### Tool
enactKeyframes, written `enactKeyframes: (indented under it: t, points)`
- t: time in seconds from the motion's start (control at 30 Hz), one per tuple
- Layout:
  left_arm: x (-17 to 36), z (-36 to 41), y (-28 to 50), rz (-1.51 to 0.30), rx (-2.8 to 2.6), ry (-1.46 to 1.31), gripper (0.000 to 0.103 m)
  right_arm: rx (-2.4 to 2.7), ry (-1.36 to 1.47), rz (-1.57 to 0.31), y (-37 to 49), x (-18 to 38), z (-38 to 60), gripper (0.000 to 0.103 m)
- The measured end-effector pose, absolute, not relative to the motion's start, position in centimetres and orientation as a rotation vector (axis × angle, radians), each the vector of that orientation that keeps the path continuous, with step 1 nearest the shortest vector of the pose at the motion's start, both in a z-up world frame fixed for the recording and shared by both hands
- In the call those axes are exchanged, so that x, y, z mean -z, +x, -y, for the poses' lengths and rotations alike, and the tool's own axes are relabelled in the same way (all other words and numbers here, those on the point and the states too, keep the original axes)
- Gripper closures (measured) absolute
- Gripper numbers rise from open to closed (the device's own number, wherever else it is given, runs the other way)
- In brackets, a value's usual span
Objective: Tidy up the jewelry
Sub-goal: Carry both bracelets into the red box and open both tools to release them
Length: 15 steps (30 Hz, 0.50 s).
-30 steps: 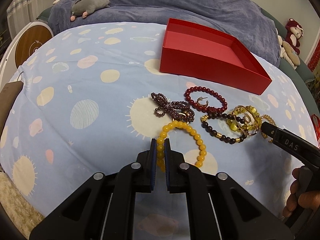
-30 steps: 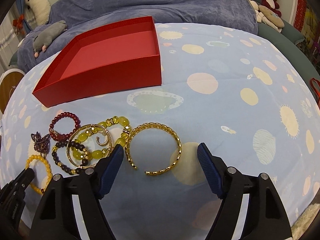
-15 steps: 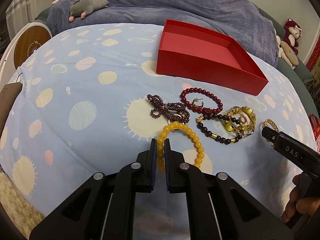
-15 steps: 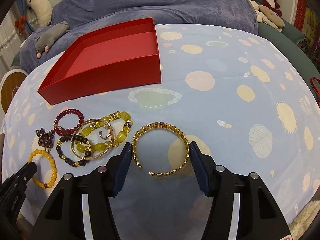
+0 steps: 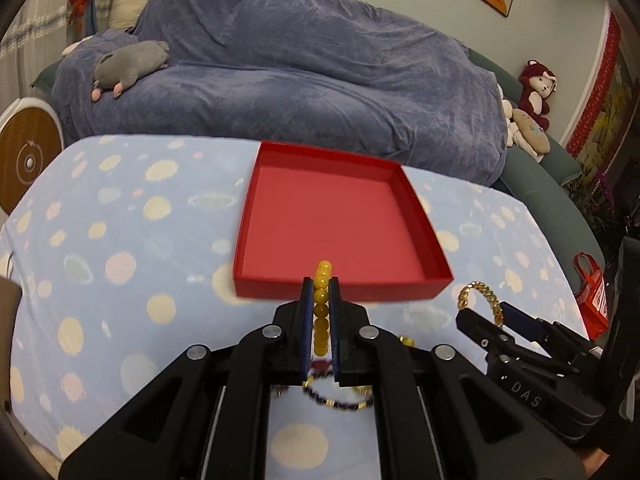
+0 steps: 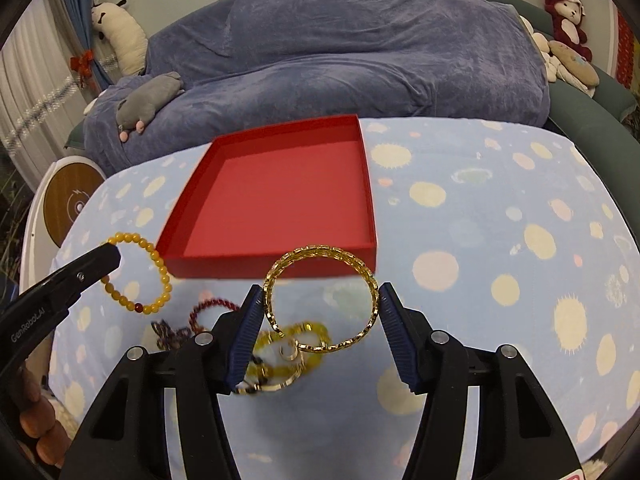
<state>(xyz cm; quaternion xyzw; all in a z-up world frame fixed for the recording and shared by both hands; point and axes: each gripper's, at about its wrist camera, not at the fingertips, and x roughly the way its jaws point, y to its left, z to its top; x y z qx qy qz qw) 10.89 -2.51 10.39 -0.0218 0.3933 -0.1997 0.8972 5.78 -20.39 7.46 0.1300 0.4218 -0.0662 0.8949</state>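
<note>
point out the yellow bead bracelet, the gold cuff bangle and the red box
yellow bead bracelet (image 6: 160,268), right wrist view, on the beads of its right side.
gold cuff bangle (image 6: 320,251), right wrist view, on the top of its arc.
red box (image 5: 340,220), left wrist view, on its bare inner floor.

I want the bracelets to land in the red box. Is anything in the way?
Nothing visible. The yellow bracelet in the left gripper and the gold bangle in the right gripper hang before the red box; only its low front wall lies ahead.
</note>
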Motion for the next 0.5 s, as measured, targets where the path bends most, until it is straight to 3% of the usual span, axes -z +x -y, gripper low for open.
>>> enactKeyframes:
  t: [0.23, 0.5]
  points:
    - [-12.9, 6.3, 20.6, -0.766, 0.468, -0.046, 0.096, 0.089, 0.276, -0.877, 15.7, -8.5, 22.4, 0.047]
    - [-8.2, 10.1, 29.6, -0.839, 0.451, 0.014, 0.096, 0.100, 0.231, -0.946, 25.2, -5.0, 24.1, 0.046]
